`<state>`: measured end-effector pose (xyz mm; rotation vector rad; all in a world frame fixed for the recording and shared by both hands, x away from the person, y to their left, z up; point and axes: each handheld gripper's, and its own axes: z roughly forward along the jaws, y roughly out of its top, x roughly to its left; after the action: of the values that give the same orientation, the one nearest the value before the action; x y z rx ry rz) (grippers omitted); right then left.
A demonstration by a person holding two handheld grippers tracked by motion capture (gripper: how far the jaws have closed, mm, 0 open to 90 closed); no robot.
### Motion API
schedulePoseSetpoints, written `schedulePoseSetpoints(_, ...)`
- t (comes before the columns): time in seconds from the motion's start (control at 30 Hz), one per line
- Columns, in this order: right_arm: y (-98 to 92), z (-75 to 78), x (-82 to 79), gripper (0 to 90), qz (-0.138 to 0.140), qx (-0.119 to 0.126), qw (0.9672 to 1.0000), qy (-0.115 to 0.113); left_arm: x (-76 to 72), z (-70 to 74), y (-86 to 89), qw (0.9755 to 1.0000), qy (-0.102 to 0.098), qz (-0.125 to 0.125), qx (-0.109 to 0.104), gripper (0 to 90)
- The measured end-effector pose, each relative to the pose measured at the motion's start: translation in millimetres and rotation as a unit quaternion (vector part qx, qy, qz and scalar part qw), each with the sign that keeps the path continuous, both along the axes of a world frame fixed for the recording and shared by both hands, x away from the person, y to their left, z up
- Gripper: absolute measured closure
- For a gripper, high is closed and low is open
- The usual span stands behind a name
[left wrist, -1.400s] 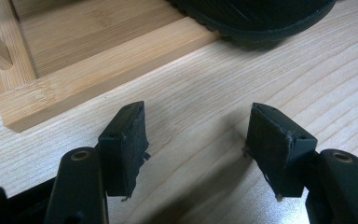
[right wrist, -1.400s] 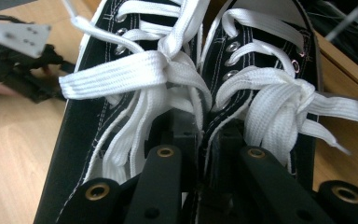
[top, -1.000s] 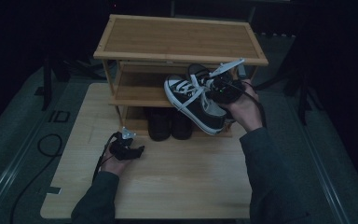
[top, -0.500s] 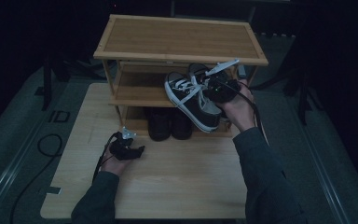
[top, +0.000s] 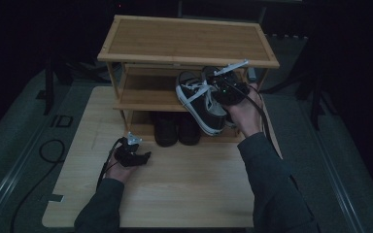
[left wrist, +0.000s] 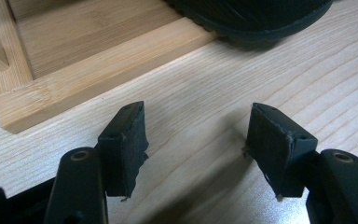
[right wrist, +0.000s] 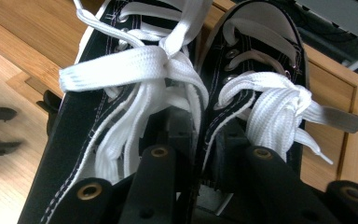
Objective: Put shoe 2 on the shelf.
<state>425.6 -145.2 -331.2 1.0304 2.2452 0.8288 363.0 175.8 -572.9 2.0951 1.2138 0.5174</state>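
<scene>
A pair of black sneakers with white laces point(top: 201, 104) point(right wrist: 135, 74) lies tilted at the front of the shoe rack's middle shelf point(top: 145, 99), toes inward. My right gripper point(top: 214, 90) point(right wrist: 201, 135) has one jaw inside each shoe and pinches their adjoining walls. Its jaws have just been opening a little, with the walls still between them. My left gripper point(top: 143, 156) point(left wrist: 198, 140) rests low on the table in front of the rack, open, with only bare wood between its pads.
The wooden three-tier rack point(top: 184, 41) stands at the table's far side. Two dark shoes point(top: 177, 130) sit on its bottom shelf; one sole point(left wrist: 256, 18) lies just ahead of my left gripper. A cable point(top: 53, 150) trails off the table's left edge.
The right hand has nudged the sneakers slightly further back into the middle shelf. The left hand and its gripper have kept still.
</scene>
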Motion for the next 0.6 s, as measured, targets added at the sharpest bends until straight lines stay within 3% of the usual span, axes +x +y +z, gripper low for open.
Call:
schedulePoseSetpoints(0.13,-1.6,3.2,-1.1,73.0,0.012,-0.001,0.9999,-0.002,0.0,0.0,0.0,1.0,0.0,0.0,0.0,37.9)
schedulePoseSetpoints(0.17,-2.4,5.7,-2.3,70.9,0.017,-0.006,0.9998,-0.01,0.0,0.0,0.0,1.0,0.0,0.0,0.0,38.0)
schedulePoseSetpoints(0.3,-3.9,8.4,-4.5,66.1,0.04,-0.032,0.9987,-0.007,-0.2,-0.1,-0.3,1.0,0.0,0.0,0.0,38.0)
schedulePoseSetpoints(0.6,-14.9,13.3,-8.6,61.9,0.072,-0.025,0.9971,-0.001,-0.2,-0.1,-0.2,1.0,0.0,0.0,0.0,37.9)
